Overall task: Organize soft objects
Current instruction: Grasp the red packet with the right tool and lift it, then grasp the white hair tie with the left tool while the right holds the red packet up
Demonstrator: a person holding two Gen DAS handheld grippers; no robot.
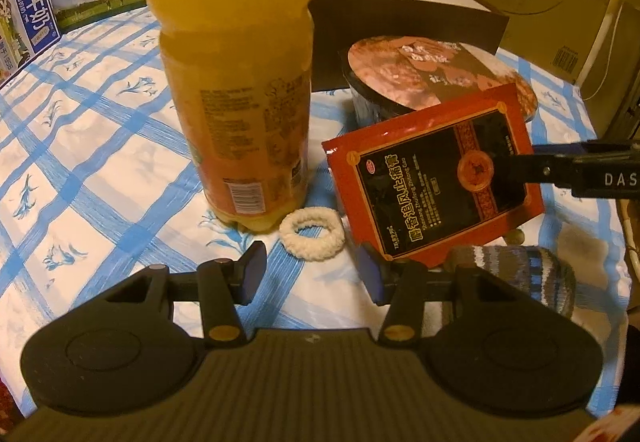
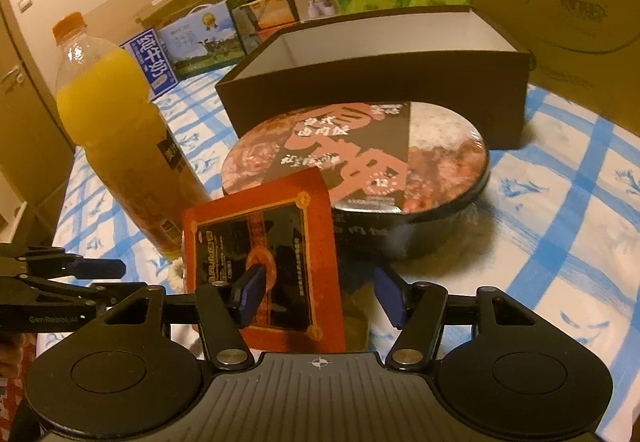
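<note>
Scrunchie (image 1: 312, 238): cream, knitted ring, flat by bottle (image 1: 236, 81).

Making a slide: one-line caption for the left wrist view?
Left tongs hover open before a cream scrunchie, beside an orange juice bottle and a red sachet.

cream scrunchie (image 1: 312, 236) flat by bottle | striped sock (image 1: 532, 274) lying right

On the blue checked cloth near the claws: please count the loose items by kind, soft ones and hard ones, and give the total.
Soft: 2, white hair tie and striped knitted piece.
Hard or packaged: 3, juice bottle, round meal bowl, red packet.
Total: 5
</note>
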